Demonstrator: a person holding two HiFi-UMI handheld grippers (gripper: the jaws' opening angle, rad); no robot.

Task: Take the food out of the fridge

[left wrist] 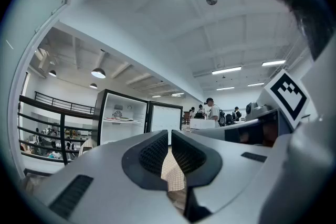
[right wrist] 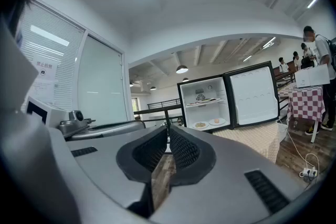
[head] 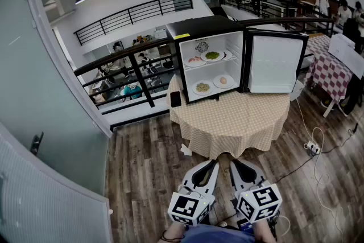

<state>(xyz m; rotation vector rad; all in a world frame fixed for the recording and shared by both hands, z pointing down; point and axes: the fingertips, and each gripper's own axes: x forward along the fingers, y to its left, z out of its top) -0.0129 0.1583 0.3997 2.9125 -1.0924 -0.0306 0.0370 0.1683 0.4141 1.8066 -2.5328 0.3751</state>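
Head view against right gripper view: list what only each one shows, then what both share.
Head view only: the left gripper and right gripper from above, plus a dark phone-like slab beside the fridge. Right gripper view only: that gripper's jaws up close, shut on nothing. Both: the fridge standing open, plates of food on two shelves, and the checked table under it.

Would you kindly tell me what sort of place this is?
Likely an open mezzanine workspace or canteen: black metal railings overlook a lower floor, and an open black mini fridge stands on a round beige-checked table.
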